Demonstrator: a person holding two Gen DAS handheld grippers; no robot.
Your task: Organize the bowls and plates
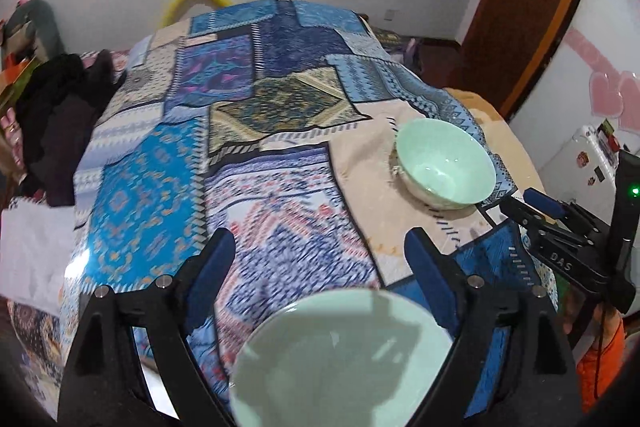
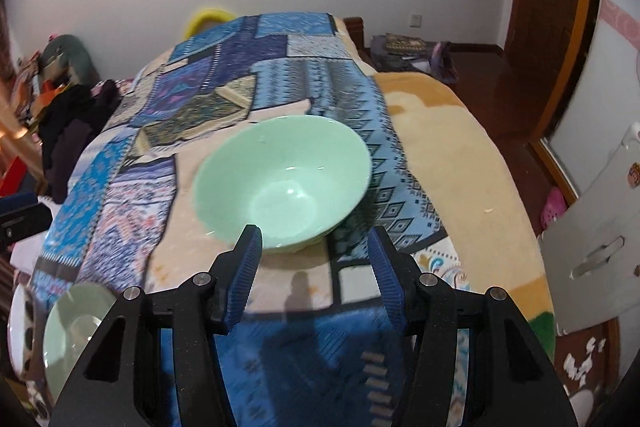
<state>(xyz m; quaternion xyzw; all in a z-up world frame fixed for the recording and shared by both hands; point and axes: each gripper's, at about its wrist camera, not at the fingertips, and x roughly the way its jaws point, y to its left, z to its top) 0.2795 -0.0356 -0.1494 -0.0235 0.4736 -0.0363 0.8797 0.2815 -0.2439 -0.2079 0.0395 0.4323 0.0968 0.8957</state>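
Note:
A pale green bowl (image 2: 282, 183) stands on the patterned blanket (image 2: 240, 67), just ahead of my right gripper (image 2: 314, 239), which is open and empty; the left fingertip overlaps the bowl's near rim. The same bowl shows in the left wrist view (image 1: 446, 163) at the right. My left gripper (image 1: 320, 247) is open, hovering over a second pale green dish (image 1: 340, 359) close below it. That dish also shows at the lower left of the right wrist view (image 2: 76, 331), beside a white spotted plate (image 2: 20, 331). The right gripper's body appears in the left wrist view (image 1: 560, 227).
The blanket (image 1: 200, 147) covers a bed; a yellow fleece (image 2: 460, 147) lies on its right side. Dark clothes (image 1: 60, 115) sit at the left edge. A wooden door frame (image 1: 532, 7) and a white board (image 2: 600, 227) stand to the right.

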